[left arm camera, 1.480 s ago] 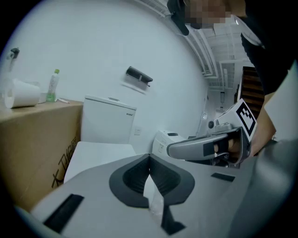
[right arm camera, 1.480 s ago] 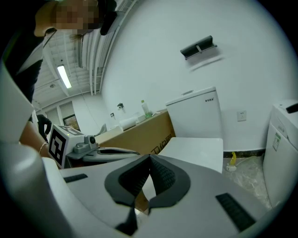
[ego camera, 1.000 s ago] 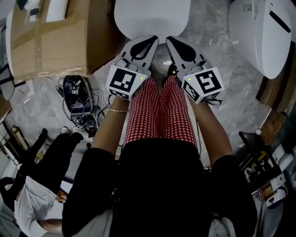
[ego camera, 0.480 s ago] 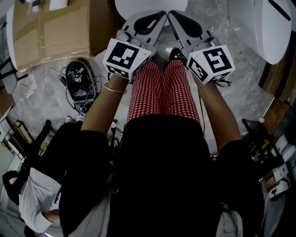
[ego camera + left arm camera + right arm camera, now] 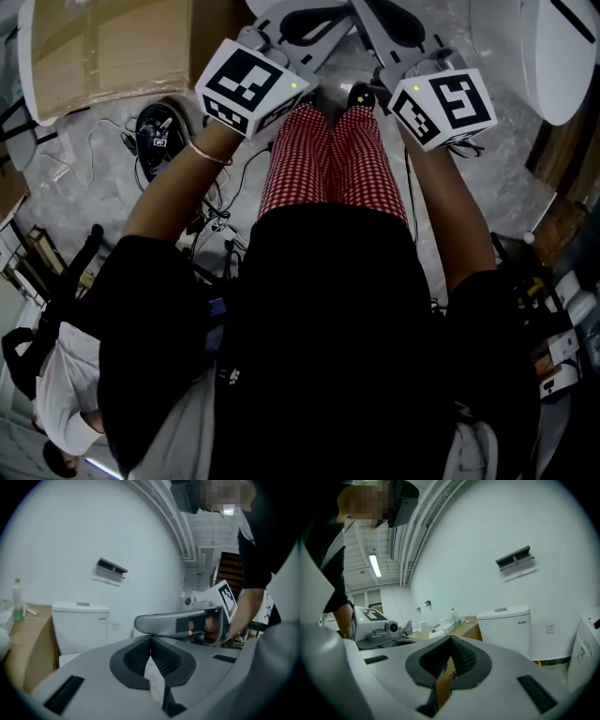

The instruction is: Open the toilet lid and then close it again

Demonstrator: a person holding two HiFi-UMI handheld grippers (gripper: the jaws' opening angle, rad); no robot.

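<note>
The white toilet tank (image 5: pixel 79 625) stands against the wall straight ahead and also shows in the right gripper view (image 5: pixel 506 627). Its lid and bowl are hidden below my jaws in both gripper views and lie past the top edge of the head view. My left gripper (image 5: pixel 150 638) is shut with nothing in it, raised in front of the tank. My right gripper (image 5: pixel 450 639) is also shut and empty, level beside it. In the head view the left gripper (image 5: pixel 323 17) and right gripper (image 5: pixel 386 23) sit side by side above the person's checked trousers (image 5: pixel 328 159).
A cardboard box (image 5: pixel 103 47) stands left of the toilet, with a green bottle (image 5: pixel 18 602) on top. Cables and devices (image 5: pixel 155 141) lie on the floor at the left. A second white toilet (image 5: pixel 553 56) stands at the right. A bracket (image 5: pixel 111 568) hangs on the wall.
Both grippers have risen and moved toward the top of the head view, staying shut. The white toilet lid seen beyond them earlier has slid out of that view.
</note>
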